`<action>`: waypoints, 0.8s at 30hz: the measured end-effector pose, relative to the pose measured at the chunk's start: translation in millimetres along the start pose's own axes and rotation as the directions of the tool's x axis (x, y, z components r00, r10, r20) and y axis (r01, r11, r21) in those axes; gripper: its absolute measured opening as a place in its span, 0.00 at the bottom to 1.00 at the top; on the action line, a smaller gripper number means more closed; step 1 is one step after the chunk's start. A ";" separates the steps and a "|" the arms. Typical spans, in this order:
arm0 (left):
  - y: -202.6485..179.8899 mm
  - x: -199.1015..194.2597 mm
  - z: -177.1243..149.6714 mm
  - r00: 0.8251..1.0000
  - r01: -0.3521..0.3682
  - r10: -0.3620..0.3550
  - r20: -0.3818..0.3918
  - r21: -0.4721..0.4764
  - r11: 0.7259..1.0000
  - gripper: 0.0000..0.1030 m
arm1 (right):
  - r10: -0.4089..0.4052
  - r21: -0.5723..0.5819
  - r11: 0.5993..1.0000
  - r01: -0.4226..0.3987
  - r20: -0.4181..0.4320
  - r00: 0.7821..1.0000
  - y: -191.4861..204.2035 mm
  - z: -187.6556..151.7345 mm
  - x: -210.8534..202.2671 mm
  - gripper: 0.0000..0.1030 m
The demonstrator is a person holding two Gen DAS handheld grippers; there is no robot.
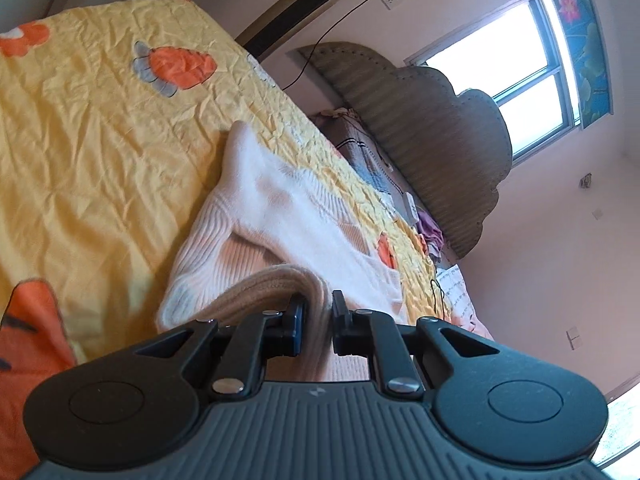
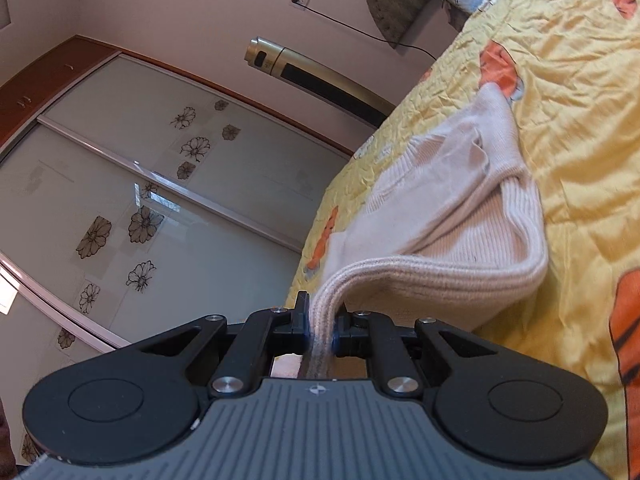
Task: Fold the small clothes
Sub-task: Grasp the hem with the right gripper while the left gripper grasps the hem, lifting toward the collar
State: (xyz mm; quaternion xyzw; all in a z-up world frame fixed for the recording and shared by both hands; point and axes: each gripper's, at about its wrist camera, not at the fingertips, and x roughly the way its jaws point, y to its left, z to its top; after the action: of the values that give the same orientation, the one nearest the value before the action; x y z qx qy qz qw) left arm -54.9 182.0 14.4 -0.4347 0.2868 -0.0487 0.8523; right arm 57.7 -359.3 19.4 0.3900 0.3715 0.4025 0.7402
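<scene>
Pale knit sweater (image 2: 460, 208) stretched lengthwise along bed (image 2: 580, 140), hem in both tools

Pale pink walls (image 1: 560, 260) enclose the room, with a bright sunlit window (image 1: 516, 64) at two o'clock. A tall gold tower fan (image 2: 316, 74) stands at twelve o'clock, frosted flower-printed sliding wardrobe doors (image 2: 160, 184) at nine.

My left wrist camera sits just behind my left gripper (image 1: 318, 314), looking along its fingers across the yellow quilt (image 1: 100, 140) toward the headboard (image 1: 432, 128) and window (image 1: 508, 80). My right one looks past my right gripper (image 2: 322, 314) toward the wardrobe (image 2: 160, 184). Both share the pale sweater (image 1: 280, 208) up close, tilted.
</scene>
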 end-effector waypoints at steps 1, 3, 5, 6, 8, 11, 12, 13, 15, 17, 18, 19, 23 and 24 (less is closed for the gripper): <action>-3.2 7.2 10.1 1.000 0.007 -0.007 0.005 0.005 1.000 0.13 | 0.005 -0.007 1.000 -0.005 0.004 1.000 1.0 9.1 4.8 0.15; -10.6 25.2 34.0 0.999 0.029 -0.029 0.015 0.002 1.000 0.13 | 0.016 -0.018 1.000 -0.016 0.014 1.000 0.0 29.2 15.5 0.15; -18.8 48.2 60.9 0.998 0.055 -0.055 0.030 0.002 0.999 0.13 | 0.023 -0.025 0.999 -0.022 0.032 0.999 -1.2 53.5 29.2 0.15; -21.7 63.7 76.2 0.998 0.054 -0.054 0.039 0.002 0.999 0.13 | 0.034 -0.023 0.999 -0.033 0.042 0.999 -2.3 66.9 37.6 0.15; -22.9 97.6 103.6 0.998 0.010 -0.009 0.065 -0.002 1.000 0.12 | 0.052 -0.024 0.998 -0.051 0.068 0.996 -6.5 95.7 58.0 0.15; -12.6 154.9 130.3 0.991 -0.110 0.109 0.072 -0.001 0.994 0.12 | 0.015 0.020 1.000 -0.017 0.112 0.994 -31.0 138.2 97.8 0.15; -3.9 171.6 133.5 0.986 -0.151 0.152 0.066 -0.020 0.988 0.12 | -0.016 0.042 0.999 0.012 0.114 0.993 -44.9 150.5 113.0 0.15; 6.4 187.6 134.7 0.983 -0.177 0.178 0.049 -0.034 0.984 0.12 | -0.062 0.076 0.996 0.053 0.111 0.992 -61.3 159.5 127.6 0.15; 24.8 210.1 132.1 0.974 -0.224 0.226 0.016 -0.073 0.972 0.12 | -0.163 0.168 0.975 0.147 0.083 0.983 -101.4 170.2 155.0 0.15; 36.7 217.5 130.5 0.977 -0.209 0.212 0.022 -0.106 0.972 0.12 | -0.253 0.226 0.944 0.240 0.029 0.967 -132.1 169.7 175.4 0.16; 40.2 218.5 132.2 0.980 -0.193 0.196 0.021 -0.117 0.974 0.13 | -0.283 0.238 0.933 0.272 0.014 0.959 -143.2 165.6 183.5 0.16; 41.9 219.4 135.7 0.983 -0.181 0.184 0.012 -0.119 0.976 0.17 | -0.279 0.249 0.931 0.266 0.015 0.960 -149.7 162.9 187.3 0.16; 38.4 214.5 156.6 0.992 -0.121 0.125 0.025 -0.125 0.985 0.64 | -0.189 0.301 0.940 0.162 0.065 0.980 -158.6 168.8 185.7 0.40; 34.8 208.2 159.1 0.992 -0.100 0.109 0.068 -0.116 0.988 0.83 | -0.175 0.303 0.942 0.143 0.081 0.981 -157.4 172.2 183.6 0.53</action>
State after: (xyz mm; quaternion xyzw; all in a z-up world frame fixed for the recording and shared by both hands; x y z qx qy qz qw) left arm 196.8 247.8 -32.5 -0.4678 0.2796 0.0285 0.8380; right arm 328.1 -303.1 -89.6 0.4858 0.4179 0.2598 0.7224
